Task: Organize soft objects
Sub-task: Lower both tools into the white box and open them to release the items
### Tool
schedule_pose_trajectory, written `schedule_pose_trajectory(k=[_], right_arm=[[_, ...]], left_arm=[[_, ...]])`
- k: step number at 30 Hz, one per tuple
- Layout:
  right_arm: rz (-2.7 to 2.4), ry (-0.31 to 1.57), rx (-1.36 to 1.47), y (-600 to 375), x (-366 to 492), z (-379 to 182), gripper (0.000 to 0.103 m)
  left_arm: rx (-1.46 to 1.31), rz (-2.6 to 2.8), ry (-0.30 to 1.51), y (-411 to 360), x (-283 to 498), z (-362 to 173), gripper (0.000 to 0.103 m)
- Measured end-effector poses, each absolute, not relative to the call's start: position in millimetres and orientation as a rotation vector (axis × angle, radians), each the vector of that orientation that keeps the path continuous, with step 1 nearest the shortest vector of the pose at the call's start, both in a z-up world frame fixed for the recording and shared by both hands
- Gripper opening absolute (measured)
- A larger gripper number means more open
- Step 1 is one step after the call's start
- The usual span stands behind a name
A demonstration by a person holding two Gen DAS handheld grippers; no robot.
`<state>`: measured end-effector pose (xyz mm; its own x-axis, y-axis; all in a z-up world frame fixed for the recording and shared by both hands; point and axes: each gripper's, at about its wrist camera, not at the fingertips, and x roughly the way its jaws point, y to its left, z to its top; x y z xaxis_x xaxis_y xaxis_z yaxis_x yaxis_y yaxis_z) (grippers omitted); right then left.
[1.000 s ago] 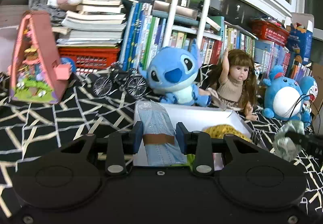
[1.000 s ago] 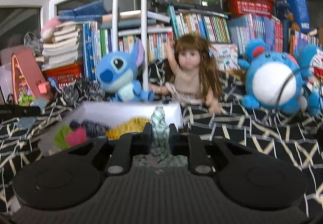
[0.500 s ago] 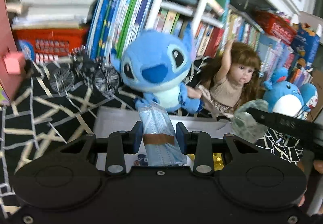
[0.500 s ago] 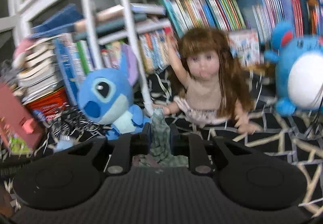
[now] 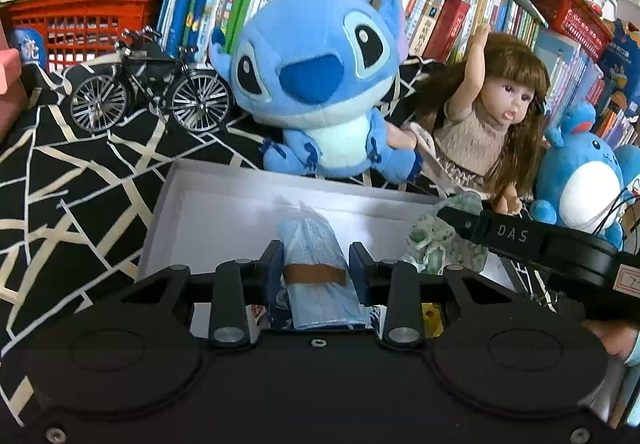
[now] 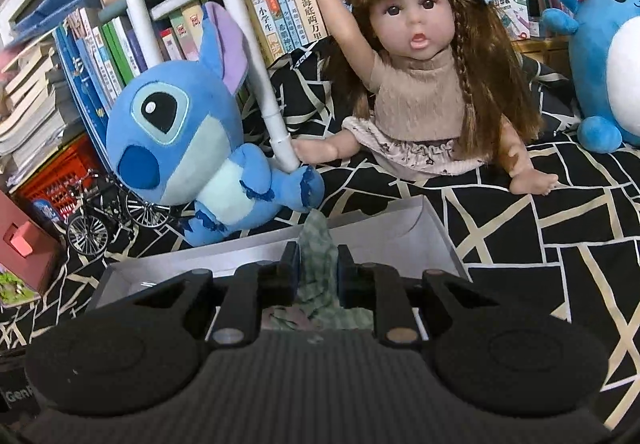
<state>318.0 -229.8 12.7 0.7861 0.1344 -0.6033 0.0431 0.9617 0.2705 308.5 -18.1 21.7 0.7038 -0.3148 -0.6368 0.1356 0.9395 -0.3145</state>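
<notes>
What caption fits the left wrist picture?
Left gripper holds a blue mask pack over the white box.

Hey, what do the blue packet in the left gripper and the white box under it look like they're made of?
Blue packet: probably thin glossy clear plastic film around stacked pale blue non-woven sheets; the film crinkles and shines at its top, and a brown band crosses it. White box: looks like matte cardboard, with thin straight walls, folded corners and no gloss, though stiff plastic can't be ruled out.
</notes>
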Motion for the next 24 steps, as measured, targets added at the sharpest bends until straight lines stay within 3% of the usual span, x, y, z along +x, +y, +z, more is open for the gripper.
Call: schedule_pose_trajectory(k=[16, 19, 20, 21, 24], right_arm=[[0.058, 0.695, 0.291, -230, 320, -2, 0.033], [0.057, 0.689, 0.277, -229, 319, 0, 0.041], [0.054, 0.686, 0.275, -230, 319, 0, 0.052], [0.056, 0.682, 0.279, -231, 318, 1, 0.055], [0.067, 0.683, 0.297, -234, 316, 4, 0.06]], left_arm=[[-0.249, -0.259, 0.78, -20, 314, 10, 0.032], [-0.244, -0.254, 0.777, -20, 313, 11, 0.042], [-0.242, -0.251, 0.775, -21, 313, 11, 0.045], [-0.24, -0.249, 0.773, -21, 312, 12, 0.046], [-0.238, -0.25, 0.765, -21, 309, 16, 0.056]])
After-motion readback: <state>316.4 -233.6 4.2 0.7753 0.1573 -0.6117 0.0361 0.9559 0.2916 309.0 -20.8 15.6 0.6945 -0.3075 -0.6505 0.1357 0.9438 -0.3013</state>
